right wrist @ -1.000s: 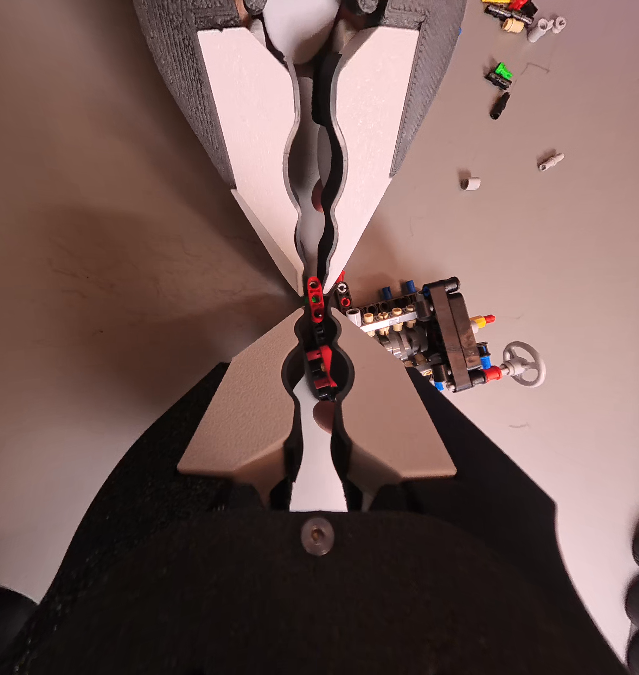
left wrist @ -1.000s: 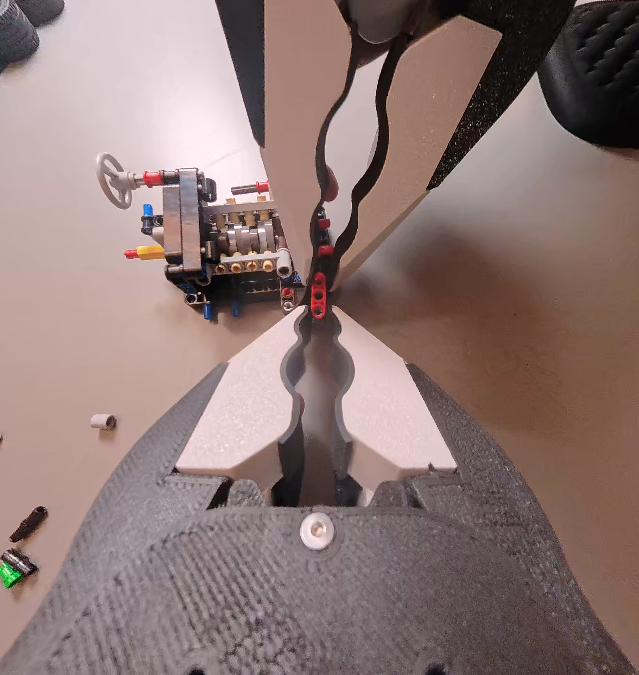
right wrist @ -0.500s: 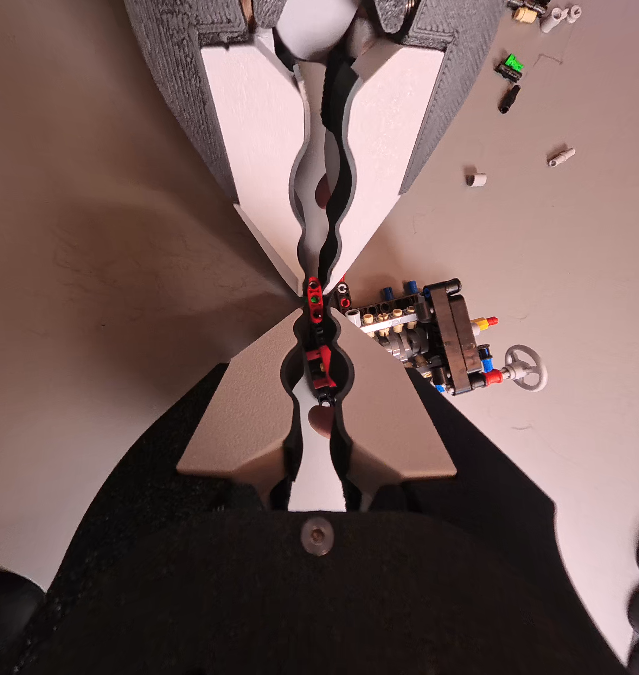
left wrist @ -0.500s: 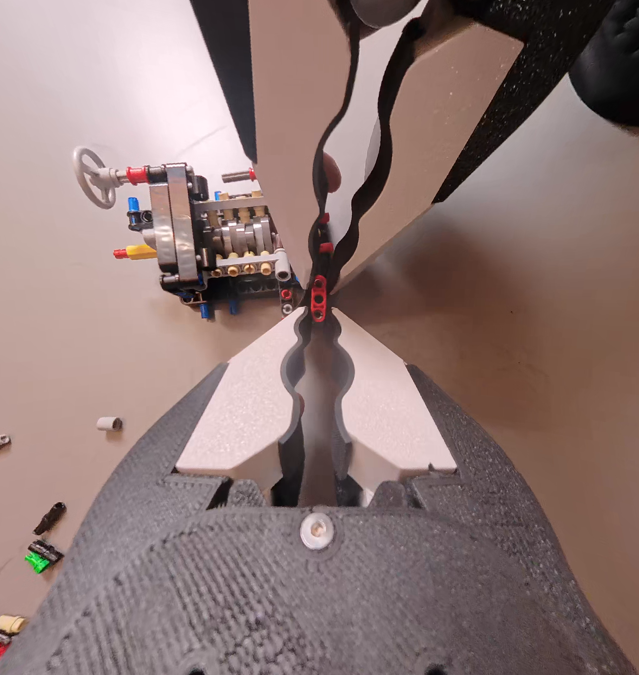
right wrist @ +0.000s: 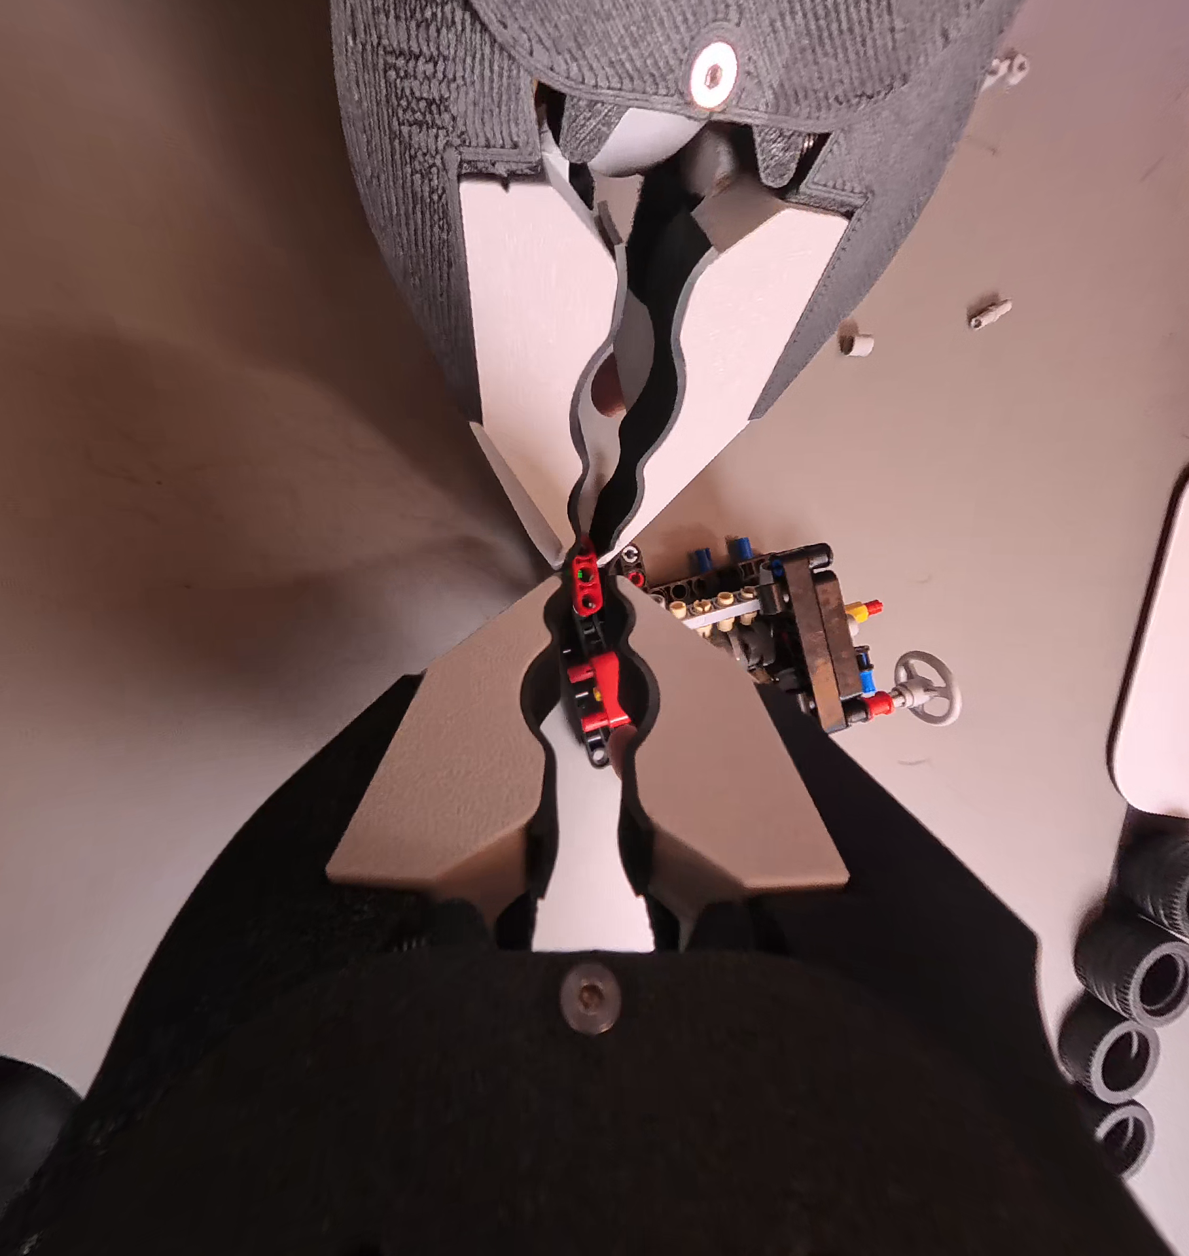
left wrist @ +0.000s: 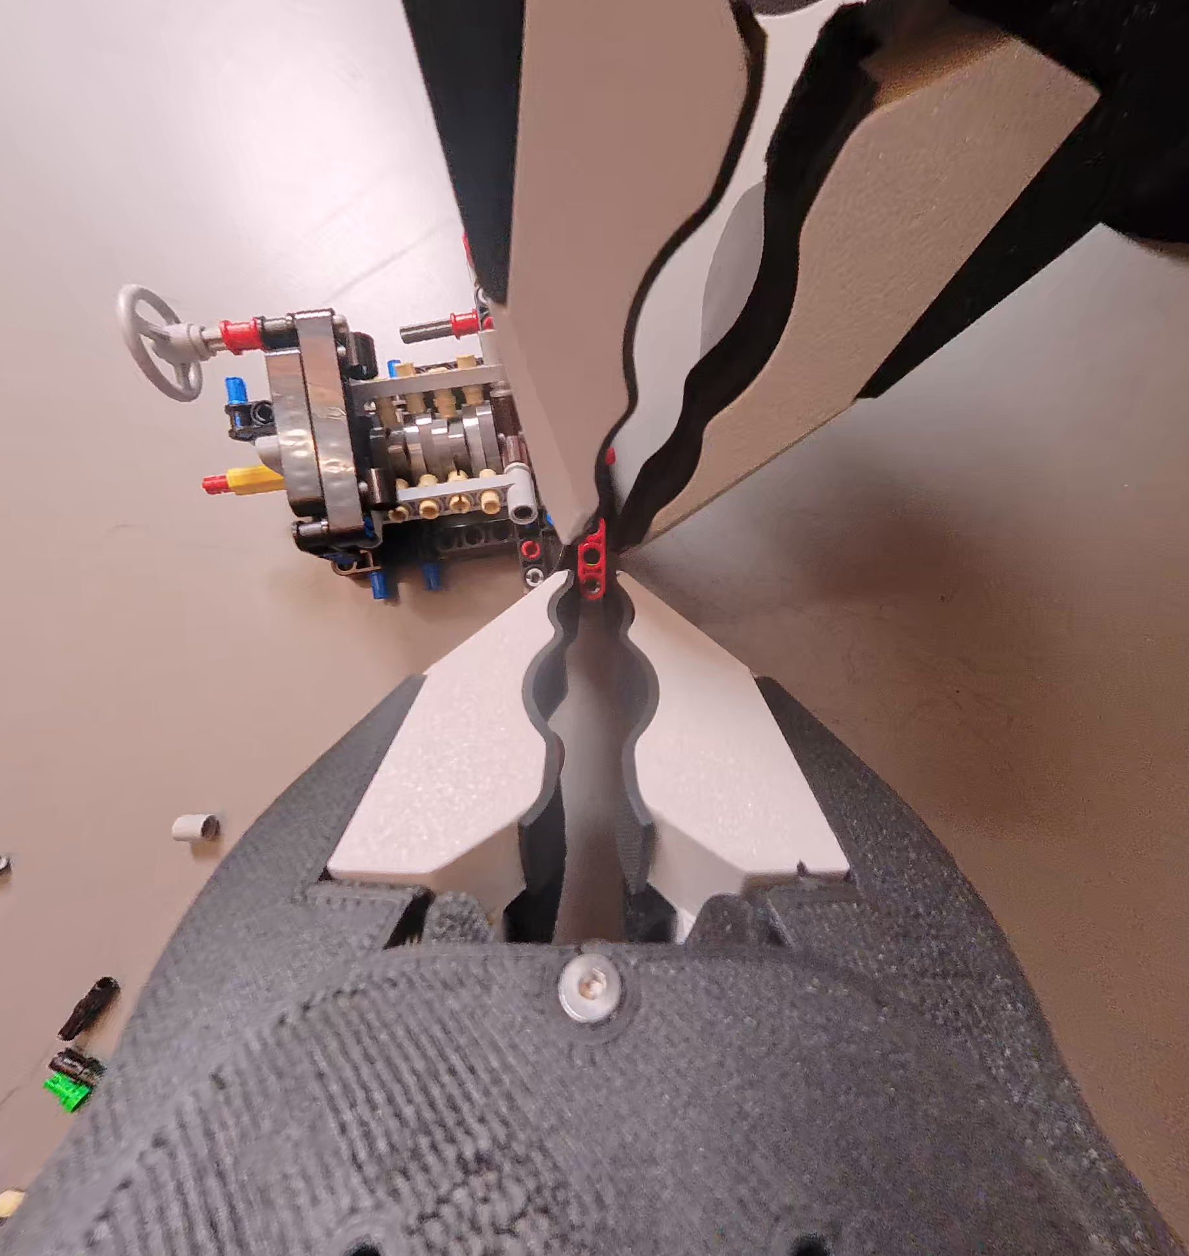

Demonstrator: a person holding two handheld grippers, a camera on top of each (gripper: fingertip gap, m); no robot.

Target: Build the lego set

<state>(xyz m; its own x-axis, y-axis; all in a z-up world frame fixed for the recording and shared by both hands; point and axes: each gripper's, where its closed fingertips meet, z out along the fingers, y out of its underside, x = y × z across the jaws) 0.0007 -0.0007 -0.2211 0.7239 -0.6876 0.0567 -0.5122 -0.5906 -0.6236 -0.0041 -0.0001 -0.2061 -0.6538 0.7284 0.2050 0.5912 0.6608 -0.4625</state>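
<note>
Two grippers meet tip to tip above the surface (left wrist: 986,679): the left gripper (left wrist: 592,586) has its fingers squeezed on a small red piece (left wrist: 592,569), the right gripper (right wrist: 590,592) pinches a black-and-red part (right wrist: 595,686), so next they likely push together gently.

black tyres (right wrist: 1149,979) cut by frame edge, lego model (right wrist: 775,632) partly hidden behind finger

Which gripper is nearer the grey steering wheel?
Right, slightly. The right gripper flanks the wheel's assembly; the left gripper meets it tip to tip, reaching from the far side.
</note>
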